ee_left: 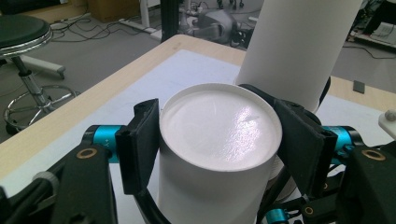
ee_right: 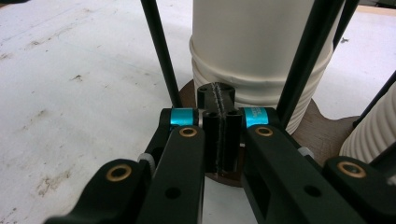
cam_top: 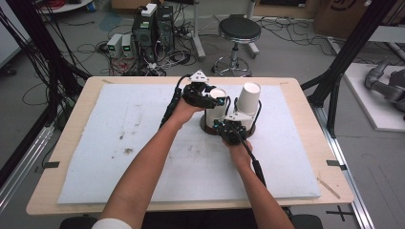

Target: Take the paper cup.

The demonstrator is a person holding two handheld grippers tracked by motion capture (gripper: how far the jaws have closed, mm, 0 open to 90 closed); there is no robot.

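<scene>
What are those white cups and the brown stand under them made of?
The white cups look like paper: matte, thin rolled rims, and ridged bands where several nest together in the right gripper view. The upturned bottom has a faint sheen, perhaps a coating. The brown stand looks like wood or fibreboard, flat and dull; I can't tell which. Its thin black rods seem to be metal or plastic.

The taller cup stack is cut off by the left gripper view's top edge; the brown base lies largely hidden, perhaps wooden.
</scene>
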